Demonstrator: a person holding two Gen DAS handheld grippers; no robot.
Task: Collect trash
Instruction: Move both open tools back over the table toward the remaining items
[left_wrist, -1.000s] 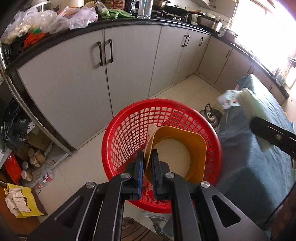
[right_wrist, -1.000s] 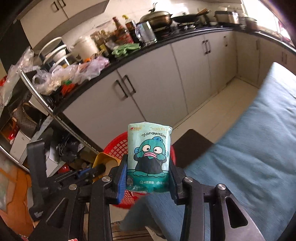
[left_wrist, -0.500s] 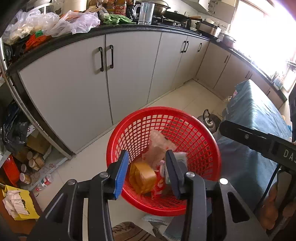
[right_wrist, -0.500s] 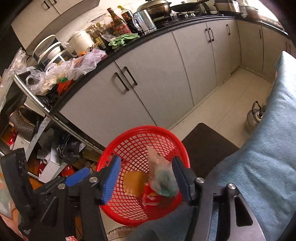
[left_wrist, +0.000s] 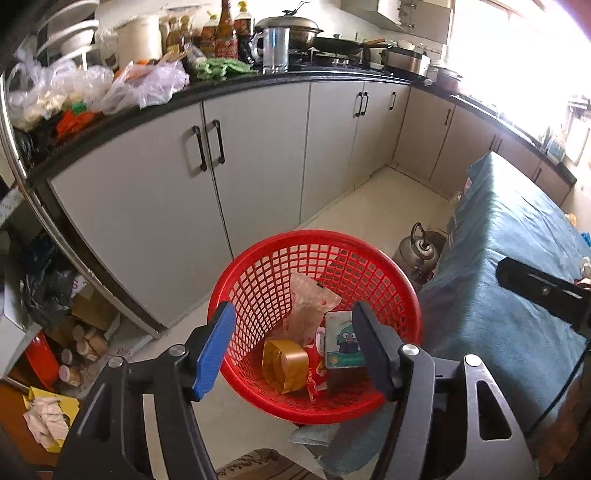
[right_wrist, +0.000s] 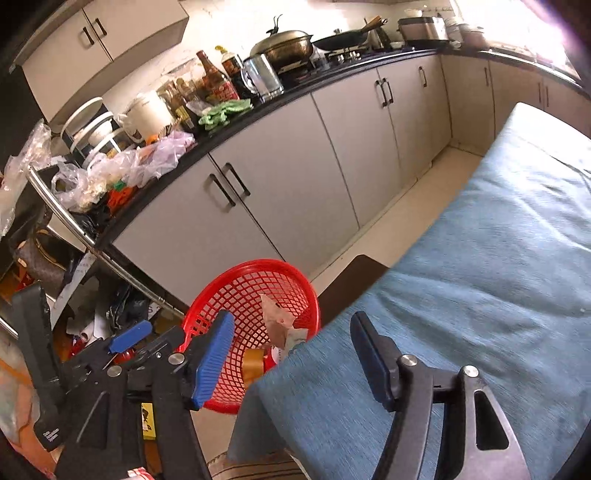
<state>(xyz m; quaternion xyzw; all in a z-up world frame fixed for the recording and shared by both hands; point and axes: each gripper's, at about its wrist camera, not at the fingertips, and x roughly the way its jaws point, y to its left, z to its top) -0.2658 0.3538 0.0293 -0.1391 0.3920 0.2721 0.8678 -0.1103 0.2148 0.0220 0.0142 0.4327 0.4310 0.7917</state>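
Observation:
A red mesh basket (left_wrist: 258, 273) stands on the kitchen floor; it also shows in the right wrist view (right_wrist: 236, 295). Inside it lie a yellow tape roll (left_wrist: 285, 365), a green cartoon packet (left_wrist: 343, 345), a crumpled clear wrapper (left_wrist: 308, 306) and a red wrapper (left_wrist: 317, 373). My left gripper (left_wrist: 295, 349) is open and empty, just above the basket's near rim. My right gripper (right_wrist: 291, 354) is open and empty, over the corner of the blue-covered table (right_wrist: 480, 295), to the right of the basket.
Grey cabinets (left_wrist: 240, 177) under a cluttered black counter (left_wrist: 221, 79) run behind the basket. A metal kettle (left_wrist: 419, 251) sits on the floor beside the blue-covered table (left_wrist: 517, 288). A shelf with jars and boxes (left_wrist: 74, 332) stands at left.
My left gripper opened and dropped the tape roll into the basket. My right gripper opened and dropped the green packet in, then drew back over the table.

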